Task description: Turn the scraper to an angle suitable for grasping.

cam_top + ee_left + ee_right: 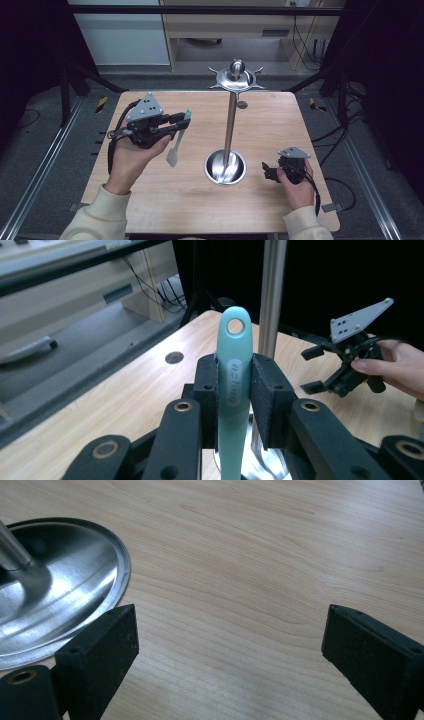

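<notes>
Cream sleeves (pixel 102 212), black two-jaw left gripper (pixel 182 120) and right gripper (pixel 266 171), grey three-cornered perforated plates, trailing black cables, brass-ringed pivots

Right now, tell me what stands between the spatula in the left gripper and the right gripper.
In the high view, the steel stand rises between the spatula and the right gripper; otherwise bare table.

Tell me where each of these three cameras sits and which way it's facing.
High view: above the near edge, looking forward and down on the table; both forearms show.
Left gripper view: on the left tongs, looking along the clamped spatula.
Right gripper view: on the open right tongs, facing the tabletop.
All three share the steel stand.
</notes>
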`<action>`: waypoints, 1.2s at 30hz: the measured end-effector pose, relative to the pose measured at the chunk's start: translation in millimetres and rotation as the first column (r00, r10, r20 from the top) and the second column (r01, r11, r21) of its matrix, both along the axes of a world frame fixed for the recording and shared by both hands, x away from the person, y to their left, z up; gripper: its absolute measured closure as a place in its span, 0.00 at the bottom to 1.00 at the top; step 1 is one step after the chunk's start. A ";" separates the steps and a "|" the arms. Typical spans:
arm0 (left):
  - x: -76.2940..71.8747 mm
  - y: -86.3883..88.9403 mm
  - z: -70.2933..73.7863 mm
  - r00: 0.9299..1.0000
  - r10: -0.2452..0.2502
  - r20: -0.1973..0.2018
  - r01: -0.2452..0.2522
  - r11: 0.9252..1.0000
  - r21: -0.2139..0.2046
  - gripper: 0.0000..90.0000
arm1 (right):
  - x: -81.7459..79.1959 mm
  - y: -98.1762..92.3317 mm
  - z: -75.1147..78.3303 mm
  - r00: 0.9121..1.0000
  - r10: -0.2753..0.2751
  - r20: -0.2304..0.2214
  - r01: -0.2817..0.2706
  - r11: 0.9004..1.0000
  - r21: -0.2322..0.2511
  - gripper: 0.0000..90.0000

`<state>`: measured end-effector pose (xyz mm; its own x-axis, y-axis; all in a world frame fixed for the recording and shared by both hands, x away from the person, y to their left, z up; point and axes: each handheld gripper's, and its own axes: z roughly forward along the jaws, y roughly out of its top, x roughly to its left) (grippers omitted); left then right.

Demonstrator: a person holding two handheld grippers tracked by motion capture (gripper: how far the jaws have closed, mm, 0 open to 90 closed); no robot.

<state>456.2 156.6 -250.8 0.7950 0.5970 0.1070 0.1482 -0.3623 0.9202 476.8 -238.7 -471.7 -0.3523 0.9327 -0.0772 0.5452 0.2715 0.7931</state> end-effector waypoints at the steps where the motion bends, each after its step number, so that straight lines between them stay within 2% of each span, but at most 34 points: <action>1: -2.2 -0.5 2.2 1.000 -0.003 0.007 0.003 1.000 -0.005 0.82 | 1.6 -0.5 0.6 1.000 0.008 0.007 -0.008 1.000 -0.013 0.09; 2: -1.8 -0.3 5.0 0.999 -0.007 0.050 0.008 1.000 -0.003 0.82 | 1.5 -0.1 2.5 1.000 0.006 0.012 -0.005 1.000 -0.019 0.09; 3: -6.2 -1.0 6.2 1.000 -0.006 0.019 0.006 1.000 -0.009 0.82 | -1.4 -1.6 4.4 1.000 0.009 0.027 -0.008 1.000 -0.015 0.09; 7: -10.6 -1.4 12.2 0.999 -0.004 0.035 0.004 1.000 -0.006 0.83 | -2.1 -2.6 1.2 1.000 -0.003 0.009 0.003 1.000 -0.001 0.09; 8: -9.7 -2.0 13.7 1.000 0.003 0.030 -0.002 1.000 -0.014 0.82 | -1.1 -2.4 -0.1 1.000 -0.007 0.000 0.007 1.000 -0.002 0.09; 11: -6.6 -4.5 17.8 0.999 -0.001 0.032 0.001 1.000 -0.001 0.82 | 0.2 -2.0 -1.9 1.000 -0.017 -0.003 0.017 1.000 -0.003 0.10; 13: -4.9 -6.0 20.2 1.000 -0.016 0.021 0.017 1.000 -0.019 0.82 | 0.3 -0.4 -2.1 1.000 -0.013 -0.004 0.013 1.000 0.001 0.10; 16: -5.9 -8.6 24.2 0.999 -0.018 0.042 0.019 1.000 -0.023 0.82 | 0.9 0.1 -2.0 1.000 -0.003 -0.002 0.003 1.000 -0.003 0.10; 18: -3.5 -10.5 25.4 0.999 -0.037 0.020 0.038 0.998 -0.053 0.82 | 0.1 -0.4 -1.4 1.000 -0.014 0.004 0.014 1.000 0.012 0.10; 20: -2.7 -13.4 27.4 0.999 -0.029 0.029 0.030 0.999 -0.036 0.82 | 0.2 -1.1 -2.4 1.000 -0.019 -0.001 0.019 1.000 0.012 0.10; 23: -1.3 -16.8 29.7 0.999 -0.050 0.017 0.051 0.997 -0.055 0.82 | -0.3 -2.2 -1.6 1.000 -0.027 0.001 0.027 0.999 0.025 0.10; 26: -2.3 -20.9 33.5 0.998 -0.042 0.040 0.044 0.998 -0.043 0.82 | 0.0 -3.2 -0.3 1.000 -0.018 0.014 0.017 1.000 0.022 0.10; 29: -1.5 -23.3 37.5 0.998 -0.043 0.045 0.045 0.998 -0.043 0.82 | -0.7 -2.7 -0.3 1.000 -0.019 0.011 0.019 1.000 0.021 0.10; 36: -0.8 -23.7 47.8 0.998 -0.045 0.046 0.048 0.996 -0.079 0.82 | -0.9 -2.3 -0.1 1.000 -0.017 0.013 0.017 1.000 0.020 0.10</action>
<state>455.4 132.9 -203.0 0.8176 0.5677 0.0961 0.0916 -0.2929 0.9518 475.8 -240.9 -471.8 -0.3353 0.9400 -0.0633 0.5391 0.2465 0.8054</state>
